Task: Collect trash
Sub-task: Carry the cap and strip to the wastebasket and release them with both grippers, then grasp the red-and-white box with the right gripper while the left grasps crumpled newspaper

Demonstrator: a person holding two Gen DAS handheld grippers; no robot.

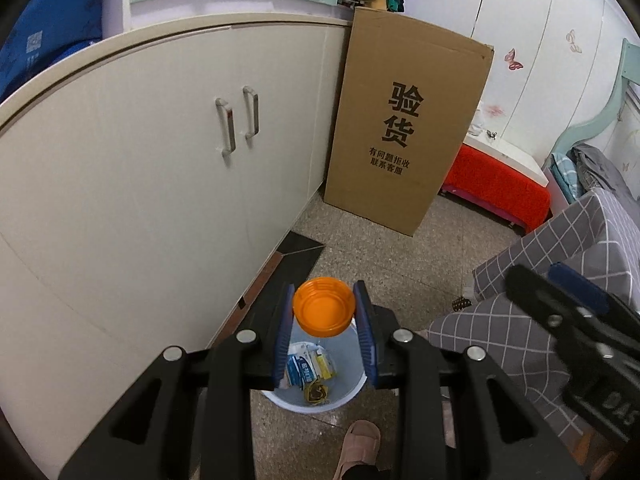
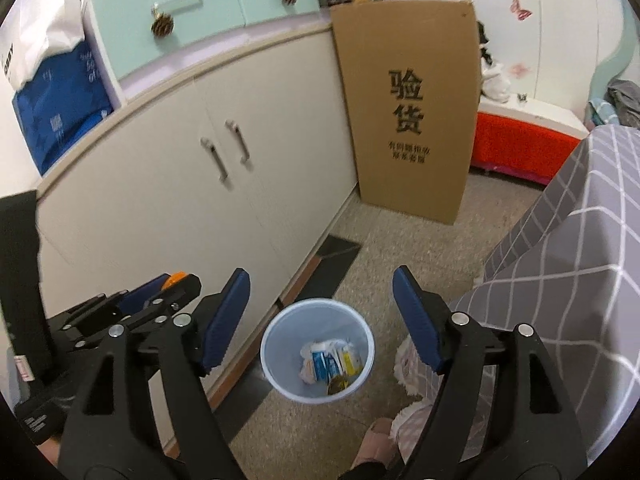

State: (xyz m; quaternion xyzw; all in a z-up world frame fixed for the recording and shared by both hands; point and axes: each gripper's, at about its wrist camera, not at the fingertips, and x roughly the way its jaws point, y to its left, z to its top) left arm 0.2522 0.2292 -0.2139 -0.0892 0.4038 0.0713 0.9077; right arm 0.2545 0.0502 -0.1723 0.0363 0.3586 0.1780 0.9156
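My left gripper [image 1: 324,308] is clenching the orange lid [image 1: 323,306] above the bin [image 1: 352,394] | my right gripper [image 2: 320,316] is gaping, nothing between its pads.

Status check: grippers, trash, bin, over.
Left gripper shut on orange lid, above bin. Right gripper open, empty. Wrappers already in bin. Nothing in the way.

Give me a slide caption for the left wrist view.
Left tool holds an orange lid above the trash bin.
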